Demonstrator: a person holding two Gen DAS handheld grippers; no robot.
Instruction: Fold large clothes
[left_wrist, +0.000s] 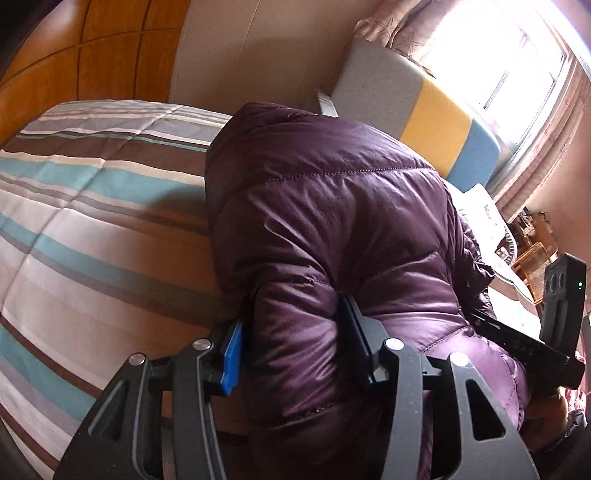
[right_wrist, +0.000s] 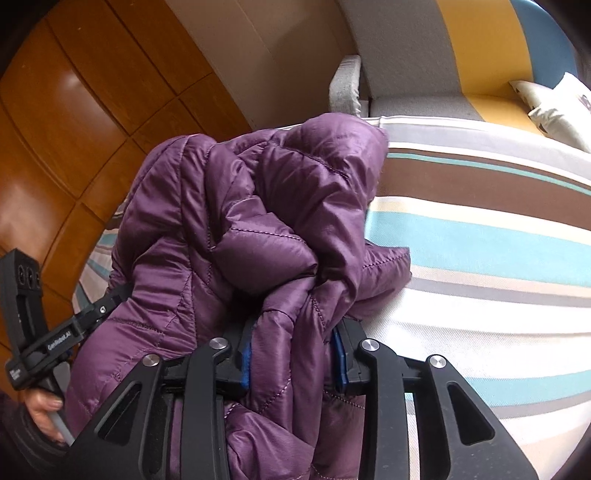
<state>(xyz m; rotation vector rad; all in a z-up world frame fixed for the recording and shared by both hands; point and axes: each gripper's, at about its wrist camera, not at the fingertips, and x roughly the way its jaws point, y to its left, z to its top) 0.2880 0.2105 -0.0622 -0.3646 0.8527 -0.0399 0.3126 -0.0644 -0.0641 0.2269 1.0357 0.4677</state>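
Note:
A purple quilted puffer jacket hangs bunched above the striped bed. My left gripper is shut on a thick fold of the jacket, its blue-padded fingers pressing in from both sides. In the right wrist view the same jacket is crumpled and doubled over, and my right gripper is shut on another fold of it. The other hand-held gripper shows at the right edge of the left wrist view and at the left edge of the right wrist view.
A bed with a striped teal, brown and white cover lies under the jacket. A grey, yellow and blue headboard stands behind it, with a pillow. Wooden wardrobe panels are at left, a bright window at right.

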